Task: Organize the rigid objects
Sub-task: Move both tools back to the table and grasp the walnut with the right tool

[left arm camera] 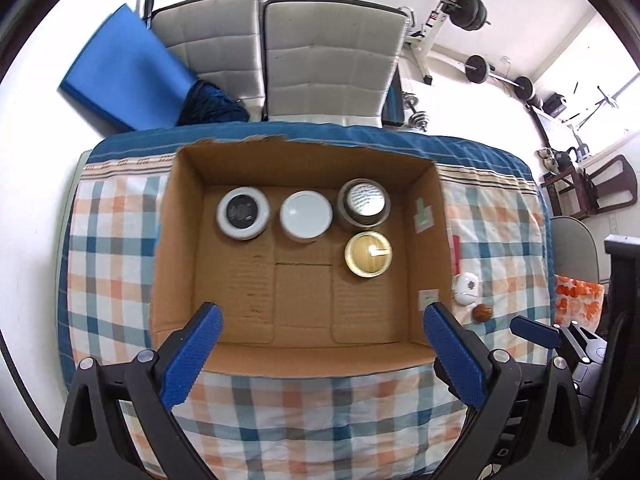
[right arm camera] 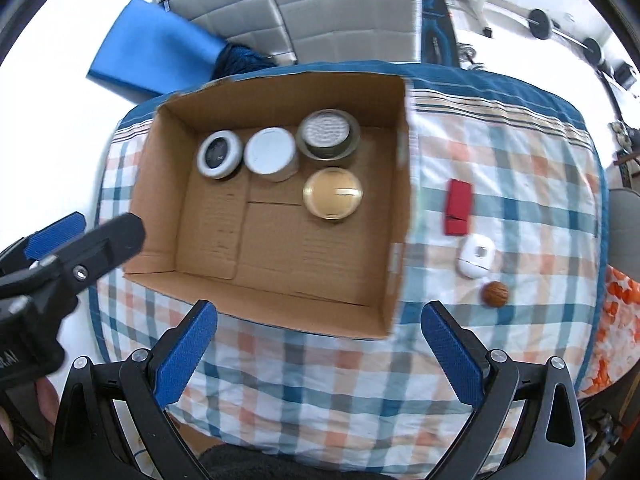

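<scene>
A checked tablecloth in orange, blue and white covers the table, and an open cardboard box sits on it toward the left. Along the box's far wall stand three round containers in a row: at the left a jar with a white rim and dark centre, in the middle a jar with a plain white lid, and at the right a brown tin with a silvery patterned top. Just in front of that tin, nearer the viewer, is a gold-lidded jar. The rest of the box floor is bare cardboard.

On the cloth right of the box, well apart from it, a red rectangular box lies farthest, then a small white case, then nearest a brown walnut-like ball, just beside the case.

The left gripper hangs over the near edge of the box, its blue pads spread wide with nothing between them. The right gripper hovers over the cloth in front of the box, likewise wide apart and empty.
</scene>
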Tool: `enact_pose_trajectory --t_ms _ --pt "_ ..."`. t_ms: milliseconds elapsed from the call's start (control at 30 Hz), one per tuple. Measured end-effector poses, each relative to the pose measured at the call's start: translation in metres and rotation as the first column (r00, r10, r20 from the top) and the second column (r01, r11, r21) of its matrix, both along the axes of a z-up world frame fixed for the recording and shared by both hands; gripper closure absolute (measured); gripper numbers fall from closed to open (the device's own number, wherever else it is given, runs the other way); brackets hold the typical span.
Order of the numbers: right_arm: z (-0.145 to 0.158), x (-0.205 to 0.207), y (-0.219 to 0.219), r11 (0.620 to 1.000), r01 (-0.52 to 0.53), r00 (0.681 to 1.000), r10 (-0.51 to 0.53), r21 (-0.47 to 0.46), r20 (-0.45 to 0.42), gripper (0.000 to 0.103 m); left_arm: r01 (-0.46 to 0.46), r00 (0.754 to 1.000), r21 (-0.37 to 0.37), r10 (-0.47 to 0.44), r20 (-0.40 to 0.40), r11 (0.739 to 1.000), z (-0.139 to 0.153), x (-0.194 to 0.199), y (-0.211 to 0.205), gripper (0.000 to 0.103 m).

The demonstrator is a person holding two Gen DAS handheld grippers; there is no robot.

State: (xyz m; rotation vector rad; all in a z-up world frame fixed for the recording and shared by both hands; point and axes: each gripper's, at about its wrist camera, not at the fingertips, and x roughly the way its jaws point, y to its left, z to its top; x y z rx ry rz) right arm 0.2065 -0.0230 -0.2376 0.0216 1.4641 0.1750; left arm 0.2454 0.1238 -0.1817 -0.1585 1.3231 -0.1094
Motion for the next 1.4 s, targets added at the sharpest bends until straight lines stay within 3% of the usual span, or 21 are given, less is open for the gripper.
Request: enact_pose_trajectory --t_ms 200,433,567,733,900,1033,1200,1300,1400 --pt "-0.022 -0.003 -0.1 0.984 0.162 0.985 -0.166 -0.077 -0.042 0.0 0.099 0.995 -0.014 -0.099 -0.02 0.995 -0.014 0.026 -0.085 0.0" --pt "-0.076 0.003 -0.199 0.928 0.368 0.921 -0.372 -0.051 -0.116 0.001 0.195 0.978 0.05 -0.19 -0.081 0.98 -0.059 0.057 -0.184 0.0" --pt "-0.121 0.007 -0.231 0.898 0.44 0.88 -0.432 0.0 -0.198 0.022 0.226 0.968 0.112 -0.209 -0.141 0.968 -0.093 0.072 -0.216 0.001" --pt "-0.163 0.007 -0.246 0.87 0.492 0.842 -0.461 0.047 -0.281 0.031 0.259 0.953 0.158 -0.226 -0.2 0.953 -0.128 0.08 -0.233 0.001" --pt "-0.183 0.007 -0.245 0.862 0.501 0.831 -0.456 0.074 -0.317 0.042 0.258 0.95 0.201 -0.211 -0.229 0.945 -0.146 0.083 -0.233 0.001" --pt "-0.192 0.005 -0.244 0.865 0.497 0.832 -0.453 0.066 -0.321 0.061 0.256 0.949 0.212 -0.203 -0.243 0.943 -0.153 0.085 -0.232 0.001" --pt "-0.181 0.005 -0.247 0.895 0.445 0.86 -0.419 0.024 -0.292 0.062 0.275 0.943 0.198 -0.224 -0.246 0.941 -0.153 0.083 -0.237 0.001" --pt "-0.162 0.001 -0.263 0.915 0.403 0.885 -0.398 -0.033 -0.242 0.061 0.29 0.941 0.212 -0.238 -0.24 0.933 -0.15 0.081 -0.246 0.0" --pt "-0.149 -0.006 -0.292 0.912 0.4 0.888 -0.41 -0.092 -0.209 0.061 0.279 0.947 0.222 -0.228 -0.228 0.934 -0.151 0.08 -0.247 0.0"
